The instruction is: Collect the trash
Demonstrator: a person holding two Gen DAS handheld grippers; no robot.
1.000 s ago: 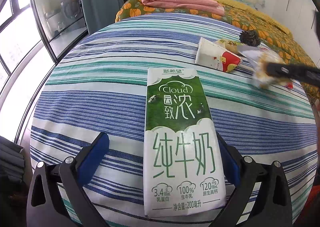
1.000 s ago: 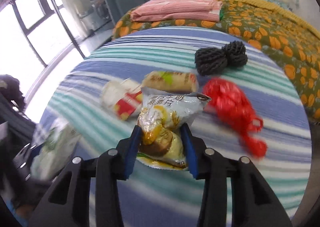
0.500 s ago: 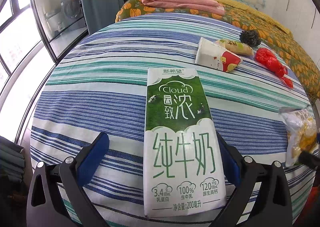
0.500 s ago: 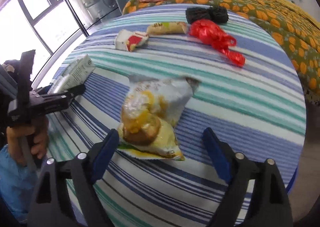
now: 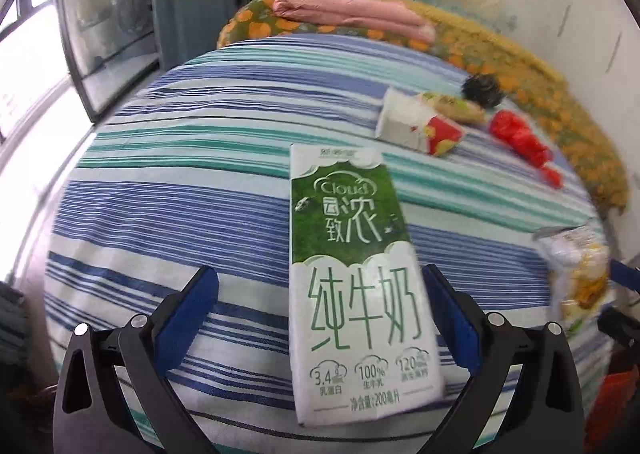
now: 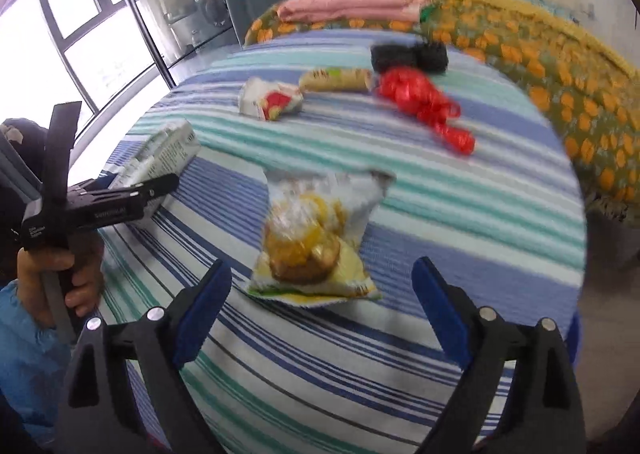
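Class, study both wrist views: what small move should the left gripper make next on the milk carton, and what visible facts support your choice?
Probably close the left gripper on the milk carton. The carton lies flat on the striped cloth between wide-open jaws, beside one pad and clear of the other. The right gripper is opening, and the snack bag lies free ahead of it.

Striped bedspread carries snack bag, milk carton, red bag.

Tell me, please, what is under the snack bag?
The snack bag lies flat on the striped cloth, between the opening right gripper's jaws, which do not touch it. Only cloth shows around its edges. The part directly under the bag is covered.
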